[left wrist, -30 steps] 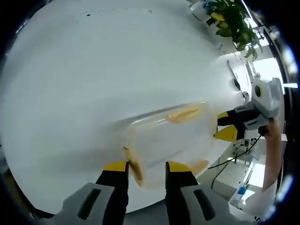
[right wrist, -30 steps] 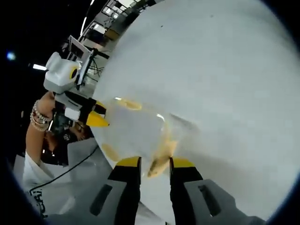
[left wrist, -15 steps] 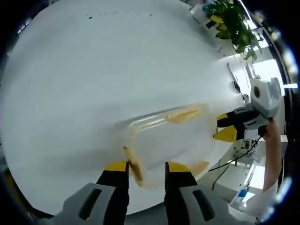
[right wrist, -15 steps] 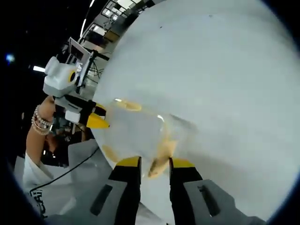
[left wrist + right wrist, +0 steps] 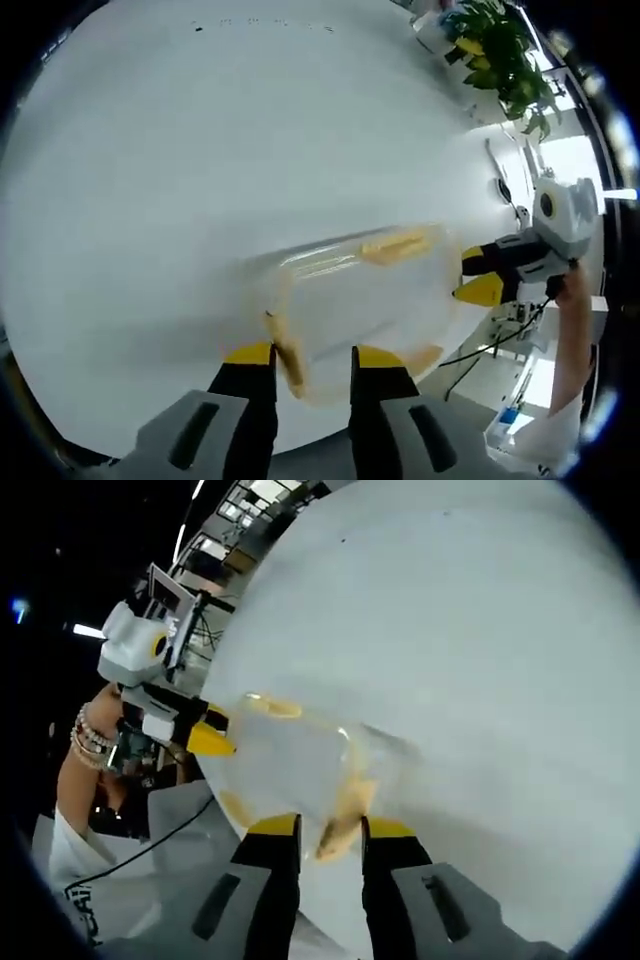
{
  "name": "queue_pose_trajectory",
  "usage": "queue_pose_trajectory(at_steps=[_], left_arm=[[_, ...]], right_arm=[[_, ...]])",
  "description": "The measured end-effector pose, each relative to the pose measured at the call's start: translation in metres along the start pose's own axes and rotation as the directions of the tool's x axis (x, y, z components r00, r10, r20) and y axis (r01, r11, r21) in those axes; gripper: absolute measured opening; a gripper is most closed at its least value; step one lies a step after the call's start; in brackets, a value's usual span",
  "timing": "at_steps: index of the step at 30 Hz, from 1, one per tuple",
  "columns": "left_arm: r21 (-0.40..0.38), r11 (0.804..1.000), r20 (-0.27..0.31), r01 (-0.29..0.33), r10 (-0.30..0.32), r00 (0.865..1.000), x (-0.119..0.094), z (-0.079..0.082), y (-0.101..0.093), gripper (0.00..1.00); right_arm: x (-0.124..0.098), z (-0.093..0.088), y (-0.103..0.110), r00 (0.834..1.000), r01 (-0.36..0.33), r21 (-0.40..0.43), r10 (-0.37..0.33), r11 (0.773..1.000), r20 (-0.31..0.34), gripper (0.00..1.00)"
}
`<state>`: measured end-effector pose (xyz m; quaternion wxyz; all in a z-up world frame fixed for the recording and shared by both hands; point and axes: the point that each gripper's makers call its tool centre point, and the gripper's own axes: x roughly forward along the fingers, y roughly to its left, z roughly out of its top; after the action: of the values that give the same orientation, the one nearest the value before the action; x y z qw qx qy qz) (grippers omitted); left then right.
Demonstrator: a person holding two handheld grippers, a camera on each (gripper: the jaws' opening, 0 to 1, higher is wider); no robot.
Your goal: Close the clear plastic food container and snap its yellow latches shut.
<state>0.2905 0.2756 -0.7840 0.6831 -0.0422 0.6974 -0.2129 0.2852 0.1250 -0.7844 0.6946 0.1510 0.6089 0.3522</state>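
Two grippers meet over a broad white tabletop [image 5: 200, 150] that takes up most of each view; beyond its far edge in the left gripper view stands a leafy green plant [image 5: 497, 50] by a bright window, and past the near edge cables [image 5: 490, 345] hang down. The room behind in the right gripper view is dark, with ceiling lights and cluttered shelving. The clear plastic food container [image 5: 360, 300] lies near the table's edge, its lid on, pale and nearly see-through, with yellow latches along its sides. The left gripper [image 5: 310, 358] has its yellow-tipped jaws set narrowly either side of one end latch [image 5: 285, 350]; the right gripper [image 5: 332, 828] likewise straddles the opposite end latch [image 5: 345, 815]. Whether either pair actually presses its latch cannot be told. Each gripper appears at the far end of the container in the other's view, with the person's hand, a beaded bracelet [image 5: 85, 742] and a white sleeve behind.
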Motion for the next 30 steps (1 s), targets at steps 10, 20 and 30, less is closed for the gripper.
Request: queue_pose_trajectory(at_steps=[10, 20, 30], left_arm=[[0.010, 1.000, -0.030, -0.007, 0.008, 1.000, 0.012, -0.002, -0.009, 0.19], [0.011, 1.000, -0.019, -0.006, 0.006, 1.000, 0.013, 0.003, -0.009, 0.19], [0.179, 0.984, 0.083, 0.024, -0.040, 0.996, 0.008, 0.004, -0.013, 0.23]], right_arm=[[0.004, 0.000, -0.004, 1.000, -0.007, 0.008, 0.007, 1.000, 0.005, 0.19], [0.005, 0.005, -0.005, 0.997, -0.064, 0.090, 0.061, 0.994, 0.038, 0.16], [0.004, 0.008, 0.000, 0.997, -0.034, 0.038, 0.031, 0.999, 0.069, 0.20]])
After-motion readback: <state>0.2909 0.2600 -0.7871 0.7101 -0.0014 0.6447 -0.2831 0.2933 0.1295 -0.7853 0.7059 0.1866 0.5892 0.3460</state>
